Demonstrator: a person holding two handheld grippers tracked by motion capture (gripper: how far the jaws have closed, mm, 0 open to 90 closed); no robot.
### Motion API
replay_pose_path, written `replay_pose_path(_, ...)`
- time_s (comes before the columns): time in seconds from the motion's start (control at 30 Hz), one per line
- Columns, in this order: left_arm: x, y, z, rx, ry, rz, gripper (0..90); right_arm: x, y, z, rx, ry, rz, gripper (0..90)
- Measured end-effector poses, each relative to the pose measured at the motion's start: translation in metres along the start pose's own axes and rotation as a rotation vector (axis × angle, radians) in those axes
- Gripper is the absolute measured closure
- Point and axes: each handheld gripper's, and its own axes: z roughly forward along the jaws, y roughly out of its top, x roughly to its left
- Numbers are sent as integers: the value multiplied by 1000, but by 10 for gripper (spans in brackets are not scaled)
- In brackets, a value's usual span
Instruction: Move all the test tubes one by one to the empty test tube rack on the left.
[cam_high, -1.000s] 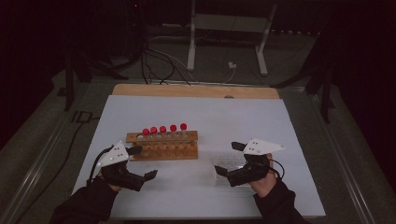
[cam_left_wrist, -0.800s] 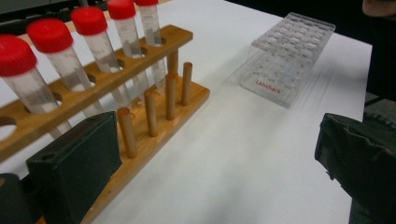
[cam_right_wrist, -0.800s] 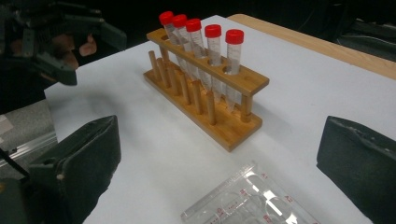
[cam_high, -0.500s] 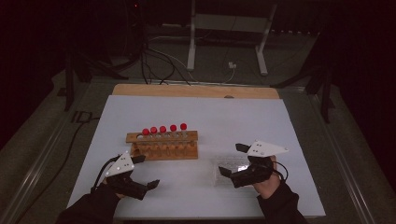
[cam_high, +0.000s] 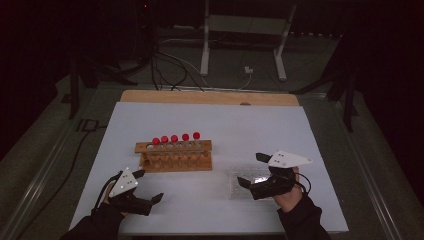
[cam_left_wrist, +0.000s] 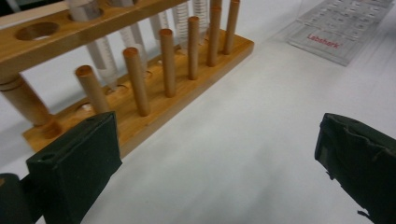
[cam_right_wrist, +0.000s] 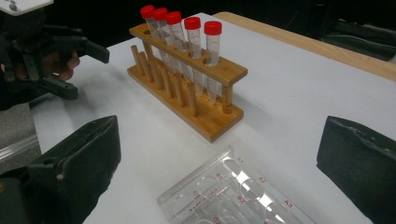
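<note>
**Both grippers hovering wide open near the rack**

I am holding my left gripper (cam_high: 145, 189) wide open and empty, the wooden test-tube rack (cam_high: 175, 156) at its one o'clock, its long axis running nine to three, red-capped tubes (cam_high: 174, 138) upright. My right gripper (cam_high: 251, 172) is gaping, empty, over the clear well plate (cam_high: 240, 181).

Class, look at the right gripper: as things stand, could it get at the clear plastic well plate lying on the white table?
Probably yes. The right gripper hovers with jaws wide open just above the clear plastic well plate, with nothing between them; the wooden test-tube rack stands apart to one side.
</note>
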Motion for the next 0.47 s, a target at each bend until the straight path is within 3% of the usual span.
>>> replay_pose_path(0.47,-6,3,5,-2,-51,11,10,-4,-1,-1,-3,-15,2,0)
